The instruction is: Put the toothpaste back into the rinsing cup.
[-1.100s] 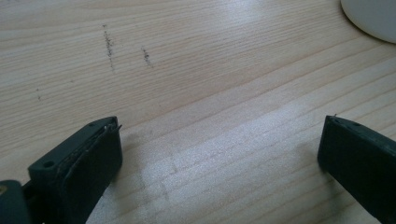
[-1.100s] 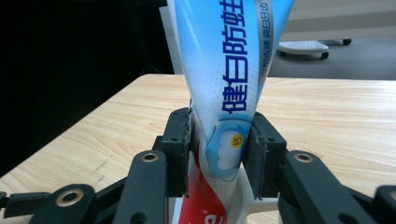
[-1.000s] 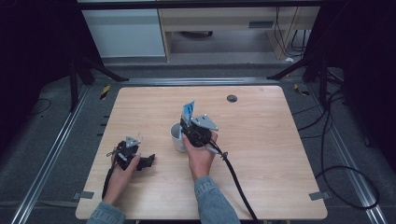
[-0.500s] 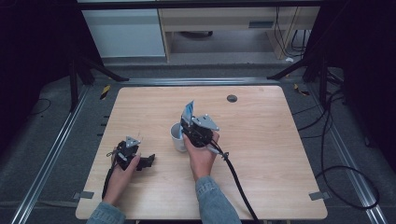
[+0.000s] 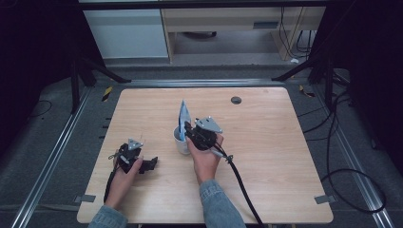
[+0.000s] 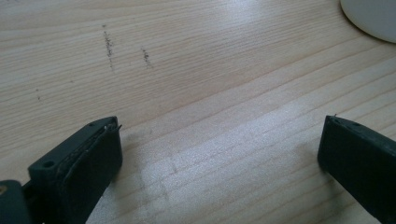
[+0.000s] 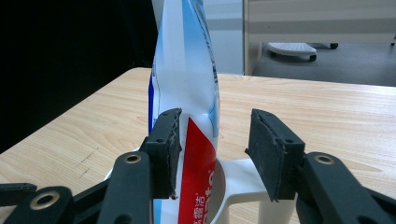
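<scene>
Where our right gripper [image 7: 212, 149] has just been opening, we see its ribbed pads flank a glossy toothpaste tube [image 7: 187, 84] upright in the white mug [image 5: 181, 141]; our left gripper [image 6: 219, 154] gapes over bare wood beside it.

wood, plastic and matt black pads

the table [image 5: 266, 156] was pale wood with a fine straight grain, smooth and faintly sheened, marked by small dark scuffs towards eleven o'clock in the left gripper view. the toothpaste tube [image 7: 187, 93] looked like glossy plastic film, white, blue and red, creased where it bent. the cup [image 7: 243, 186] was smooth white plastic or ceramic; which, could not be told. the right gripper [image 7: 212, 149] was matt black plastic with brass-coloured rivets, its pads rough-edged. the left gripper [image 6: 219, 154] was equally matt and black.
</scene>
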The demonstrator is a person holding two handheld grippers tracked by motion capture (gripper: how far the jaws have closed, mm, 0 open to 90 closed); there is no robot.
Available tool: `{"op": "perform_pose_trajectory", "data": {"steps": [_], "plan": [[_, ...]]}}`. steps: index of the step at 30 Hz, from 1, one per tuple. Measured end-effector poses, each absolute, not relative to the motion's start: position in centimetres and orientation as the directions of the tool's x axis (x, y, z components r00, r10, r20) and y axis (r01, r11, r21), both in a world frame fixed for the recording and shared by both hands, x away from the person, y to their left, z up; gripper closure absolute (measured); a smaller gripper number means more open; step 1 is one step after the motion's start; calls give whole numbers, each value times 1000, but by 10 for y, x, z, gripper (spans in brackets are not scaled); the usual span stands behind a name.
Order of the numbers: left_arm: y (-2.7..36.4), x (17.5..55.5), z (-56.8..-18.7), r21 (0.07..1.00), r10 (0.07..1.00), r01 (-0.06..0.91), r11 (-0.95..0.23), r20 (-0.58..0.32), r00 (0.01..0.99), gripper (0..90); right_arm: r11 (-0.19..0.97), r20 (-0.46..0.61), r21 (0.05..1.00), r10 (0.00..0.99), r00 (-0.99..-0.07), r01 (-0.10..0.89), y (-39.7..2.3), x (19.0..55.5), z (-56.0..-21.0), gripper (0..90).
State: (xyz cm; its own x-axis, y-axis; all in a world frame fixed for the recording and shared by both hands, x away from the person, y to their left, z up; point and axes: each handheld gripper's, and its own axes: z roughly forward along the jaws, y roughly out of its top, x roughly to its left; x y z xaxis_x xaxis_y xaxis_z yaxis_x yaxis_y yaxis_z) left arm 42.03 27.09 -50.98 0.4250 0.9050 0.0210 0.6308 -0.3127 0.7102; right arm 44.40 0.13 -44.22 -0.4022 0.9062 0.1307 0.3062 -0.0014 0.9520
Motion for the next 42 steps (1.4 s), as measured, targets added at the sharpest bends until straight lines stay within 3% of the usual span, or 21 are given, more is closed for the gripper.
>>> {"op": "perform_pose_trajectory", "data": {"steps": [17, 42], "plan": [[271, 420, -510, 710, 905, 631, -313, 21, 425, 0, 57, 76, 950, 911, -405, 306, 0, 441, -434, 474], [271, 420, -510, 710, 905, 631, -312, 21, 425, 0, 226, -77, 921, 904, -421, 316, -5, 434, -412, 98]]}}
